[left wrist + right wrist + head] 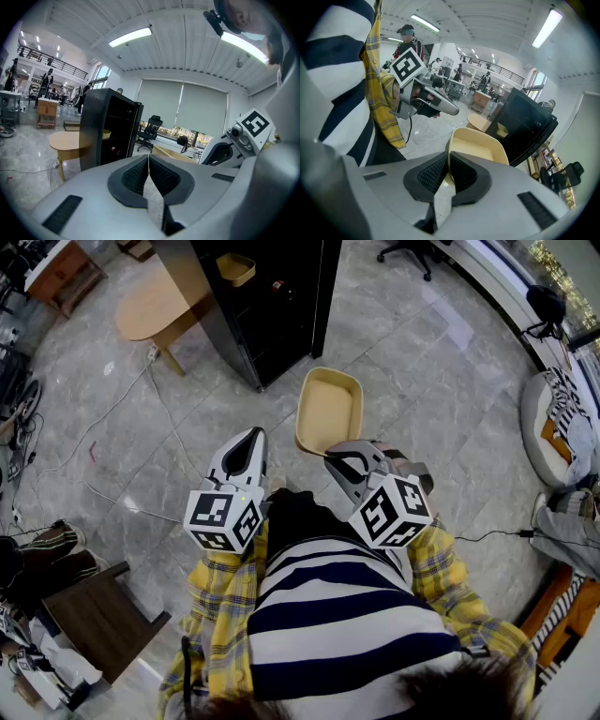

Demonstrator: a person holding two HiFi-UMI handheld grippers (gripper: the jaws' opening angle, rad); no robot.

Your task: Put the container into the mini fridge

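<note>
The right tongs [447, 164] pinch the rim of the container [328, 411], held over the floor [431, 381] short of the open mini fridge [272, 315], left tongs [148, 171] pressed together, empty; I'd keep it level going in.

marble floor [422, 381] under mini fridge [272, 315], table [155, 306]

The black mini fridge [281, 324] is cut off by the head view's top edge; its shelf contents are too small to be identified. The near rim of the beige plastic container [328, 413] is covered by the right claw [339, 461].
</note>
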